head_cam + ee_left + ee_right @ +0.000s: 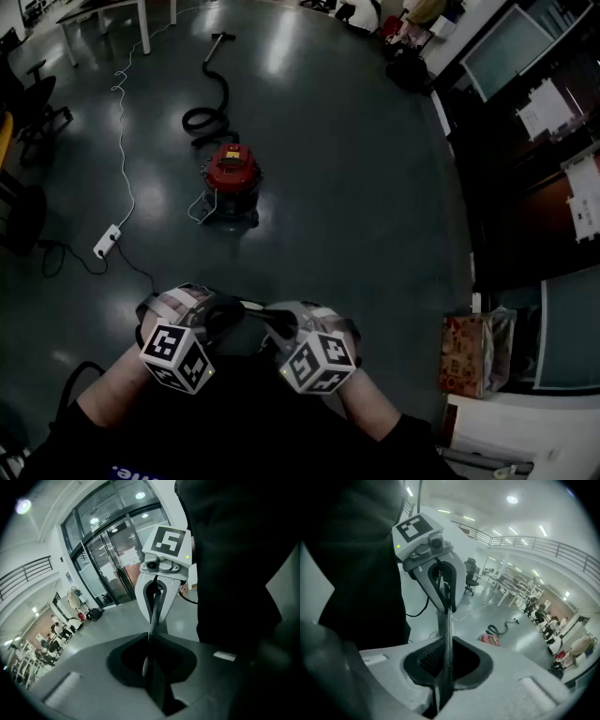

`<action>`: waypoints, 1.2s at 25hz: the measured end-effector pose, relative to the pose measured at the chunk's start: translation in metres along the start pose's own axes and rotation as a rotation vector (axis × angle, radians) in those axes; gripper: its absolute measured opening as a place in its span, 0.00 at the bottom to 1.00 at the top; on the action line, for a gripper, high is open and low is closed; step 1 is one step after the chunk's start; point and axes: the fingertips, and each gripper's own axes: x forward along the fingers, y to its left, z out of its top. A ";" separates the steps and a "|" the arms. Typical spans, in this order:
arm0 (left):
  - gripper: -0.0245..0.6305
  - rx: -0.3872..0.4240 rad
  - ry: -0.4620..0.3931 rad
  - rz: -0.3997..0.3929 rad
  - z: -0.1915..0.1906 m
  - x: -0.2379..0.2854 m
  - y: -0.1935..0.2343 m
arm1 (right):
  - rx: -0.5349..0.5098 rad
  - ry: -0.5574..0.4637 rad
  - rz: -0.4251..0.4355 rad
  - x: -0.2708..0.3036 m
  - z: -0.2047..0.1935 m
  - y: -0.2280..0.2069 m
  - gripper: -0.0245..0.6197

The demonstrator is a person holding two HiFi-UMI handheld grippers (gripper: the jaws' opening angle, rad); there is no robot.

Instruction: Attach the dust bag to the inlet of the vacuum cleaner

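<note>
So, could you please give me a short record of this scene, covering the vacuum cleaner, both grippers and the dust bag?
vacuum cleaner: red, upright on the floor ahead
hose: black, looped on the floor beyond it
power strip: white, left of it
left gripper: jaws together
right gripper: jaws together, facing the left gripper
dust bag: not seen in any view

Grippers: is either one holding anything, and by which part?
Nothing is held. The left gripper and the right gripper are both shut with nothing between the jaws.
</note>
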 end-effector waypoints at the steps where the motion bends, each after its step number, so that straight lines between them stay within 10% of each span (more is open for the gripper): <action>1: 0.08 -0.001 0.001 0.000 0.000 0.000 -0.001 | -0.002 0.001 0.001 -0.001 0.001 0.000 0.08; 30: 0.09 -0.220 0.097 0.129 -0.038 0.057 0.038 | -0.103 -0.024 0.152 0.047 -0.037 -0.047 0.08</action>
